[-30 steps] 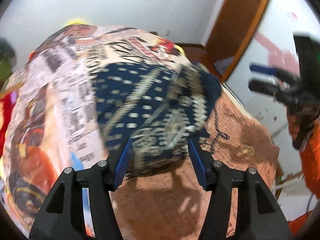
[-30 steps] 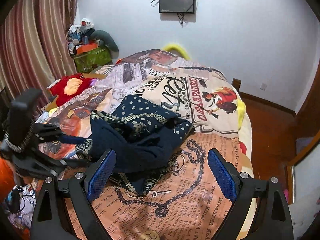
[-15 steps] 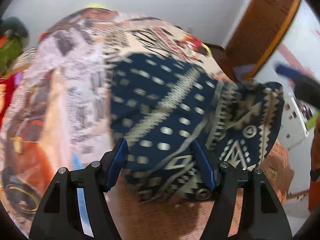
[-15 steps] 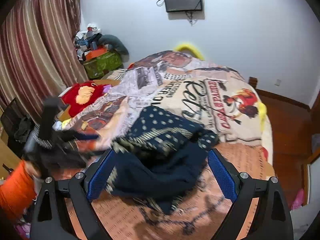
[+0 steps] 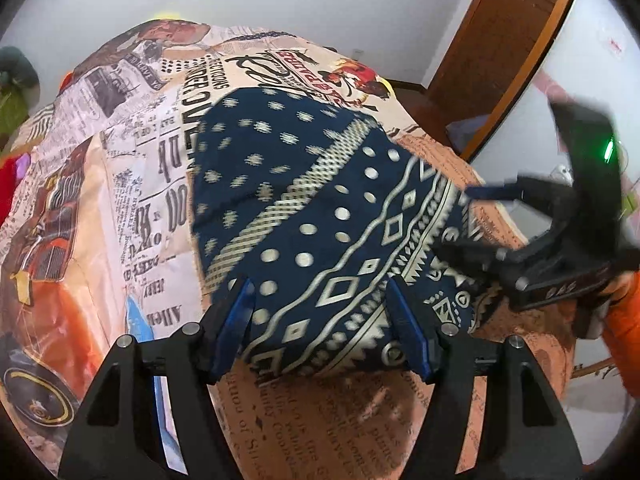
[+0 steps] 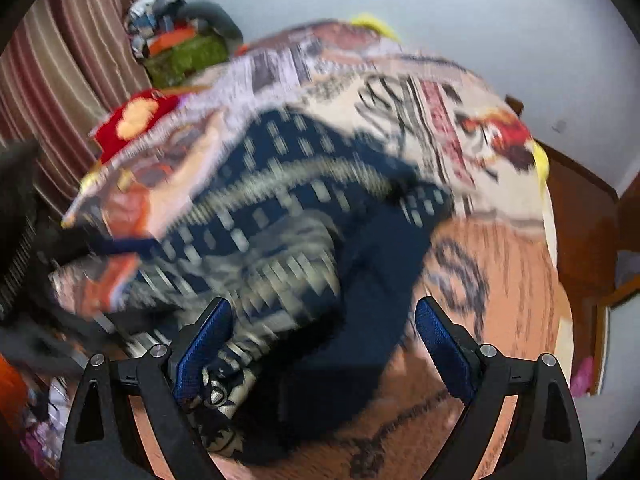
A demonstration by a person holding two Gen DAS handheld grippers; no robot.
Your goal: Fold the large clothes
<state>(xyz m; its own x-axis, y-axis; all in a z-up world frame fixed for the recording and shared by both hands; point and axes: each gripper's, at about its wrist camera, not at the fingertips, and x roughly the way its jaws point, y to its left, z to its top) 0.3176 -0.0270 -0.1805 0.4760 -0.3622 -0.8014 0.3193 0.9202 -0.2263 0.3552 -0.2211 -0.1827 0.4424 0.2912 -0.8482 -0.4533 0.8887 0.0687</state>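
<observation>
A navy garment (image 5: 312, 216) with cream dots and geometric bands lies spread on the newspaper-print bed cover (image 5: 132, 168). My left gripper (image 5: 324, 332) is open, its blue pads either side of the garment's near hem. My right gripper (image 6: 324, 348) is open over the garment's (image 6: 280, 240) near edge; this view is motion-blurred. In the left wrist view the right gripper (image 5: 472, 220) shows at the garment's right edge, jaws apart around the cloth.
The bed cover (image 6: 500, 280) fills both views. A red pillow (image 6: 132, 120) and a green pile (image 6: 184, 56) lie at the bed's far left by a striped curtain (image 6: 60, 72). A wooden door (image 5: 500, 52) stands right.
The garment has been pulled flatter and wider across the bed. Both grippers have moved down close to its near edge. The right gripper has come in at the garment's right side.
</observation>
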